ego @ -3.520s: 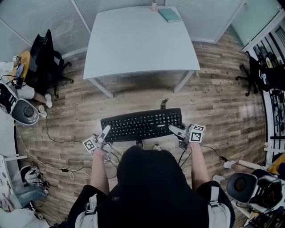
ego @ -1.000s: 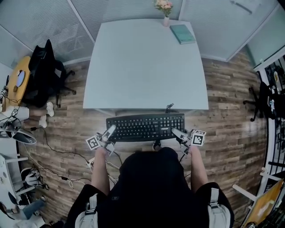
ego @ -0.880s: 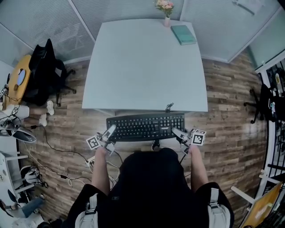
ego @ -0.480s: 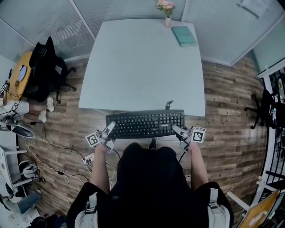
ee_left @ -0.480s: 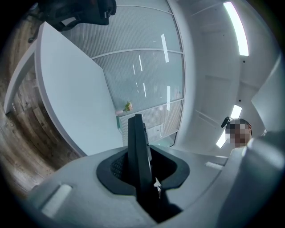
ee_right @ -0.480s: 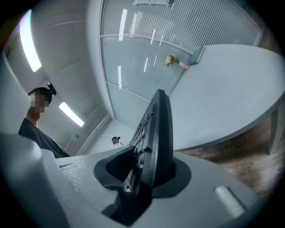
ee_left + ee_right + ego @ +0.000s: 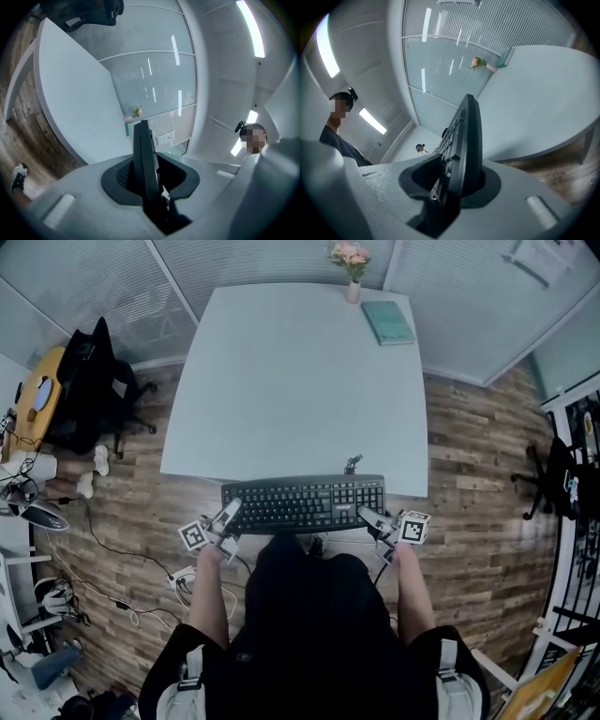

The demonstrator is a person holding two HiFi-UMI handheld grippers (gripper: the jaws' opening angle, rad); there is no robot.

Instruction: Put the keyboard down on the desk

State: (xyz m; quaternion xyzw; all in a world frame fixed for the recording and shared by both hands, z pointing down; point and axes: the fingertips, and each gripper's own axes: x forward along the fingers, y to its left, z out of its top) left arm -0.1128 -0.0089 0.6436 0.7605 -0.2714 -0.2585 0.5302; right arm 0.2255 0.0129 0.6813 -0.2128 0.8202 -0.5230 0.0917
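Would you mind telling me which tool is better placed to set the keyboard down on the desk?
Neither alone, I'd say. The left tool clamps the keyboard at its left end, the right tool at its right end, at the near edge of the desk, so both should lower it together.

We hold bare forearms forward, left grey plastic gripper [image 7: 230, 512] and right grey plastic gripper [image 7: 366, 515] level, jaws clamped on black rectangular keyboard [image 7: 302, 504] ends.

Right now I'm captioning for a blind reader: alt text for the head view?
A person holds a black keyboard by its ends, left gripper and right gripper, at the near edge of a pale desk. A teal book and flower vase sit at the far edge.
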